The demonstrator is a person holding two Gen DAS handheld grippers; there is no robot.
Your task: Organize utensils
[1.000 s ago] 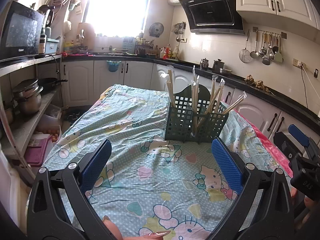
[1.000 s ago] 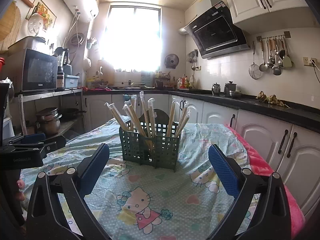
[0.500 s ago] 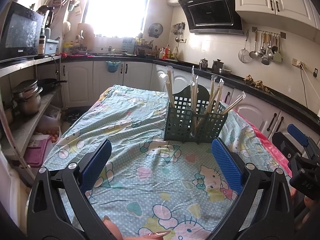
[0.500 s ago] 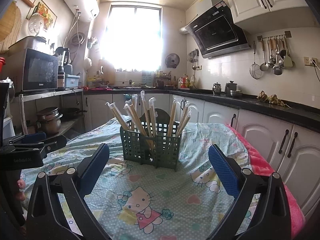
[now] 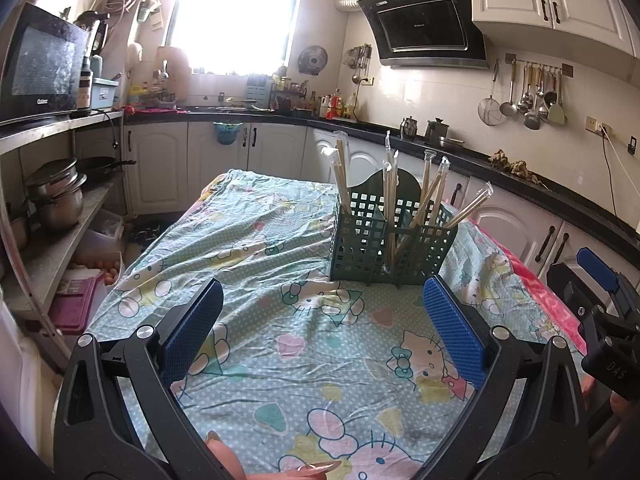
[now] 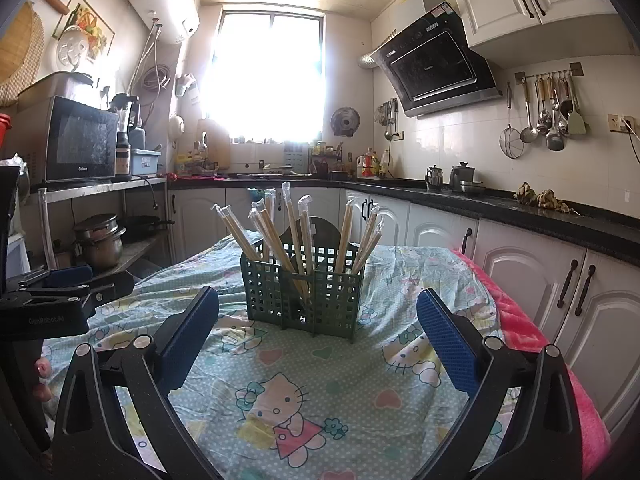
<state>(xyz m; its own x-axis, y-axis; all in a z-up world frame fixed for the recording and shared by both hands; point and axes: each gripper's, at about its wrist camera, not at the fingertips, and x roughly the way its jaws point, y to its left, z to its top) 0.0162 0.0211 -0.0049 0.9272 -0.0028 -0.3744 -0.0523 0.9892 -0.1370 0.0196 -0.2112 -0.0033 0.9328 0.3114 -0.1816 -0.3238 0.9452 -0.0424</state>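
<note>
Nothing moving since earlier frame. You are holding left gripper (image 5: pixel 322 330) and right gripper (image 6: pixel 318 334) gaping, empty. Chopsticks (image 6: pixel 296 236) standing in caddy (image 6: pixel 302 294), frame centre. Light, stiff, slippery wrappers; pinch mid-shaft.

A dark green plastic utensil holder (image 5: pixel 392 246) with grid walls stands upright on the table, a rounded tab rising at its back. Inside are several pairs of wooden chopsticks (image 6: pixel 296 240), each pair in a clear wrapper. They stand on end and lean outward in different directions, spread among the compartments.
</note>
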